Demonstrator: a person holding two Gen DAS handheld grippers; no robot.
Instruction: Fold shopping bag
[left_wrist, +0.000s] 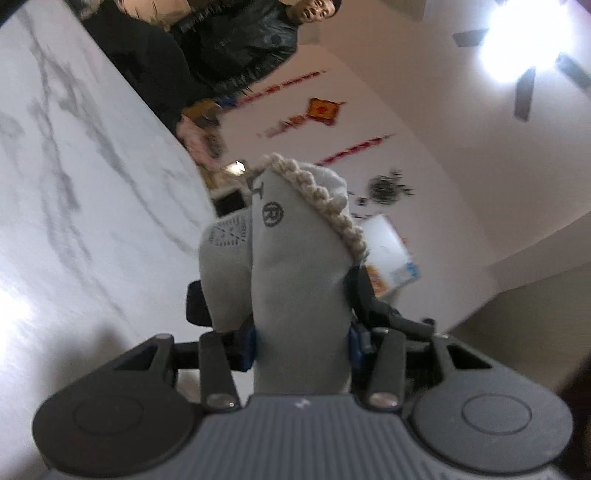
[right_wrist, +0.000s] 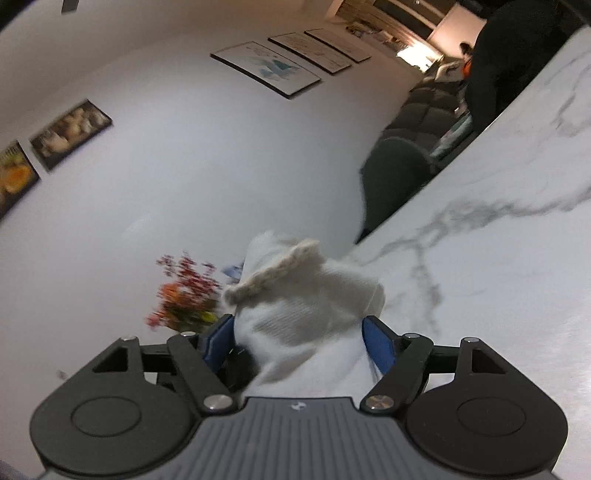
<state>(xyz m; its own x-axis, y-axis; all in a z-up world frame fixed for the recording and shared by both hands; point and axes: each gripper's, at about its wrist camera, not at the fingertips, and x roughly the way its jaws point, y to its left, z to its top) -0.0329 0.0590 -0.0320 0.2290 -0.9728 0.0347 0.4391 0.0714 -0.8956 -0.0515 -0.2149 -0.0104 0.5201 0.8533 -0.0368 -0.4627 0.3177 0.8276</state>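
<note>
Looking at the big stuff first, the marble counter (left_wrist: 74, 184) runs along one side of each wrist view, and both cameras are tilted up toward the walls, so I reckon the bag is lifted clear of it. The shopping bag (left_wrist: 295, 266) is pale woven fabric with a braided rope handle (left_wrist: 332, 206), bunched up and clamped in both tools. The left gripper (left_wrist: 301, 343) has its jaws closed on one bunch, and the right gripper (right_wrist: 299, 343) is pinching another. To do this fold well, I'd keep both grips firm, pull the fabric taut and level between them, then lay it flat on the counter before creasing.
</note>
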